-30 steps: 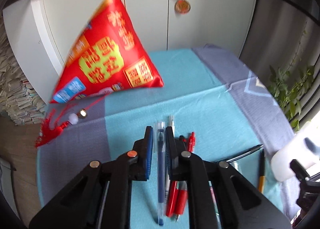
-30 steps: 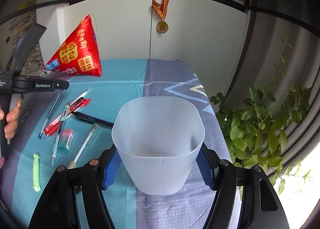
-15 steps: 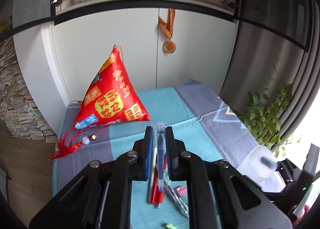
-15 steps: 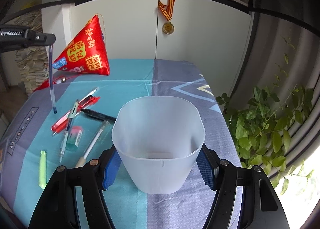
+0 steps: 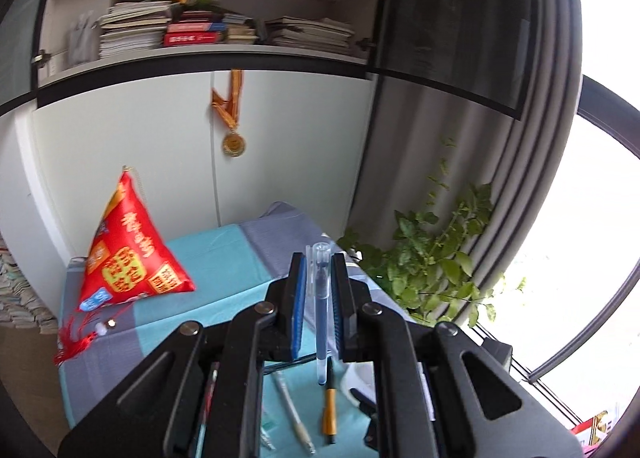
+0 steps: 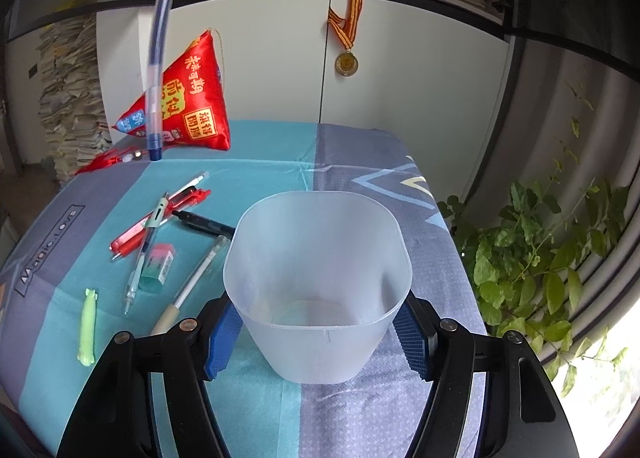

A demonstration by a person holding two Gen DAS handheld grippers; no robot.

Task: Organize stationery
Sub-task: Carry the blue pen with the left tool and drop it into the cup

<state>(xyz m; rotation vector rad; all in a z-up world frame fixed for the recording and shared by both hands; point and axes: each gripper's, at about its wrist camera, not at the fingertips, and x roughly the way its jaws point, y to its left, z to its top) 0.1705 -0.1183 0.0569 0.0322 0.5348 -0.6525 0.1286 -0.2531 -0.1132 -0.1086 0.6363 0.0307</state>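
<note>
My left gripper (image 5: 319, 276) is shut on a clear blue pen (image 5: 321, 310), which hangs down between the pads, high above the table. The right wrist view shows that same pen (image 6: 157, 57) dangling at the upper left, left of and above the cup. A translucent white cup (image 6: 318, 290) stands upright on the tablecloth with my right gripper (image 6: 316, 332) shut on its sides; it looks empty. Left of the cup lie red pens (image 6: 160, 219), a black pen (image 6: 204, 222), a white pen (image 6: 192, 282), a green-capped pen (image 6: 144, 254), an eraser (image 6: 158, 268) and a green stick (image 6: 88, 326).
A red pyramid-shaped pouch (image 6: 186, 101) with a tassel stands at the table's far left. White cupboard doors with a medal (image 6: 346, 63) close off the back. A leafy plant (image 6: 536, 258) grows beyond the table's right edge. Paper stacks (image 6: 68, 97) rise at the far left.
My left gripper has lifted the blue pen off the table and carried it up and toward the cup. The right gripper and cup have stayed where they were.
</note>
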